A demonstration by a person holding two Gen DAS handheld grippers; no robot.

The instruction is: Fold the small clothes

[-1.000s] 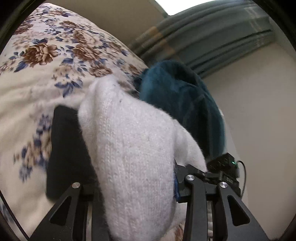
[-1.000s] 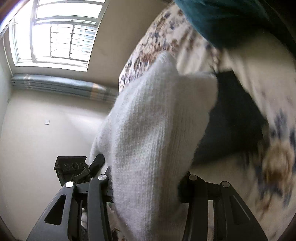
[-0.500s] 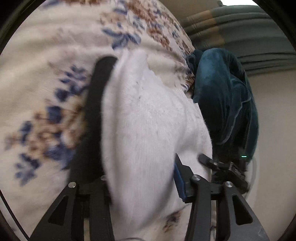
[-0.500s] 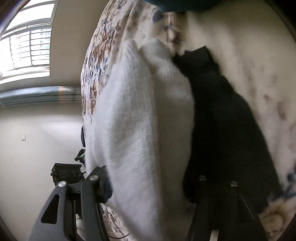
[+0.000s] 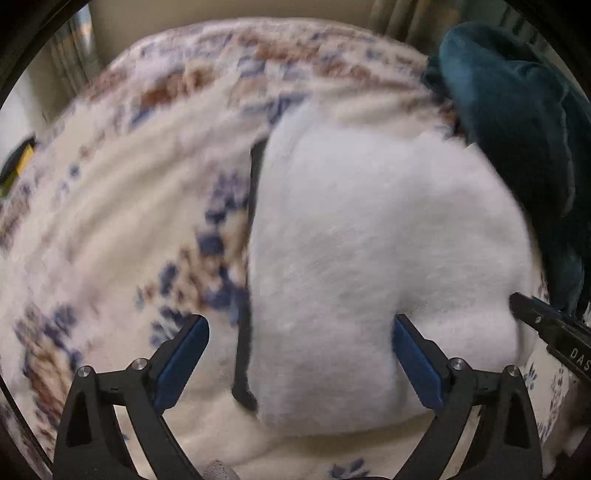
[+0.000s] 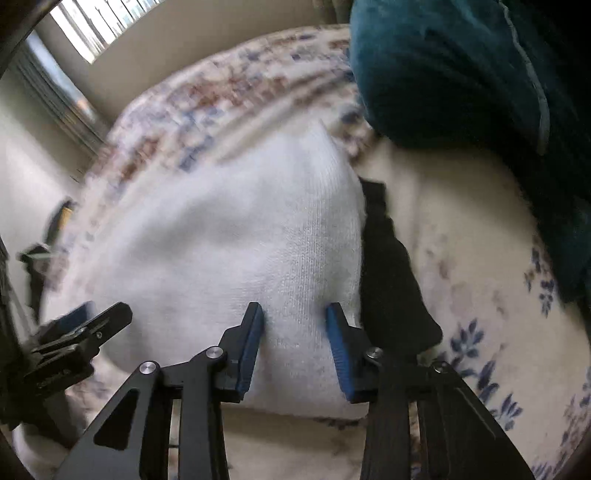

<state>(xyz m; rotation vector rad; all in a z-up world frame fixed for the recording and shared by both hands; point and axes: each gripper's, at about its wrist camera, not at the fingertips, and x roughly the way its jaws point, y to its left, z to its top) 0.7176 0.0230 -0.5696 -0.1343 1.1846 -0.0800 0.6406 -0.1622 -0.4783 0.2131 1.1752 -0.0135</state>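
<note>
A white knit garment [image 5: 369, 266] lies folded on the floral bedspread [image 5: 110, 221], on top of a black garment [image 5: 245, 369] that shows only along its edge. My left gripper [image 5: 299, 343] is open wide, its blue pads on either side of the white garment's near edge. In the right wrist view the white garment [image 6: 229, 240] lies beside the black garment [image 6: 391, 295]. My right gripper [image 6: 295, 332] is open, its pads just above the white knit and not pinching it. The left gripper shows at the left edge of that view [image 6: 74, 332].
A dark teal blanket [image 5: 517, 129] is heaped at the far right of the bed, close to the white garment, and also fills the upper right of the right wrist view [image 6: 461, 74]. A window [image 6: 92, 22] and curtain are behind the bed.
Both grippers let go of the white garment and opened. It dropped from hanging between the fingers to lying flat on the black garment on the bed.
</note>
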